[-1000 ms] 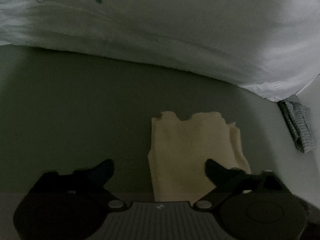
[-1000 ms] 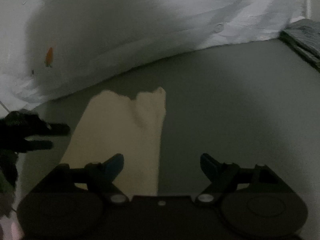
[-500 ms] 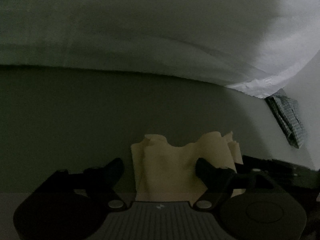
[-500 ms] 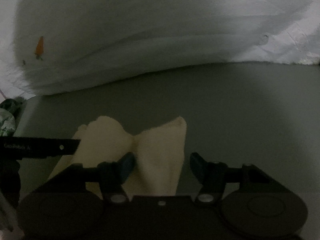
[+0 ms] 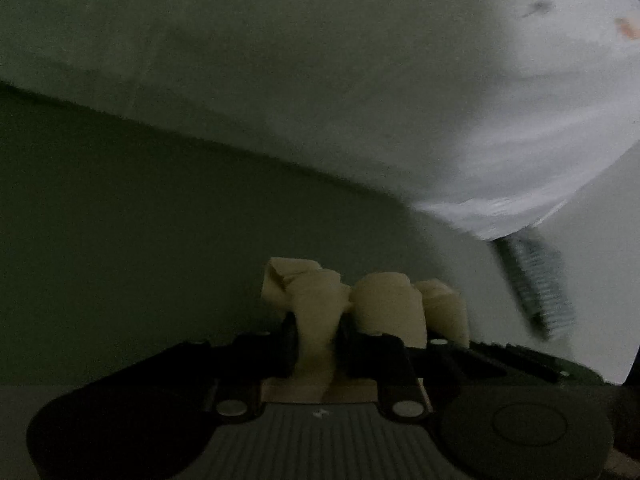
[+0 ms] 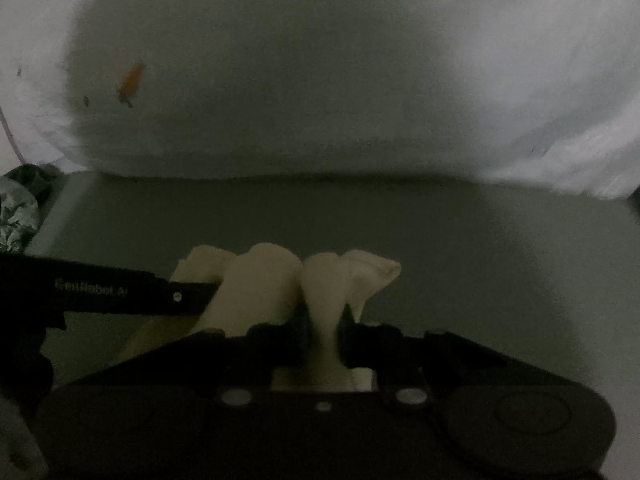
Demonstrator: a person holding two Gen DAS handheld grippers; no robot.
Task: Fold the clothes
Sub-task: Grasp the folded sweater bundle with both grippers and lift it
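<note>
Two grippers were closing on the same cream garment, one at each side of its near edge, because I wanted both corners in hand before carrying that edge over for a fold. My left gripper had its jaws closing, and a ridge of the cloth was already pinched up between them, with more of it bunched in soft rolls just past the tips. My right gripper was closing in the same way, a narrow pleat of the garment squeezed between its jaws. In the right wrist view the left tool's black finger reached in from the left and touched the cloth beside my own pinch, so the two grips sat close together.

I judged the fold as only begun: the garment was gathered, not yet laid over.

It lay on a dull green sheet. Behind it rose a white duvet printed with small carrots. At the far right of the left wrist view lay a folded checked cloth, blurred. The room was dim.
</note>
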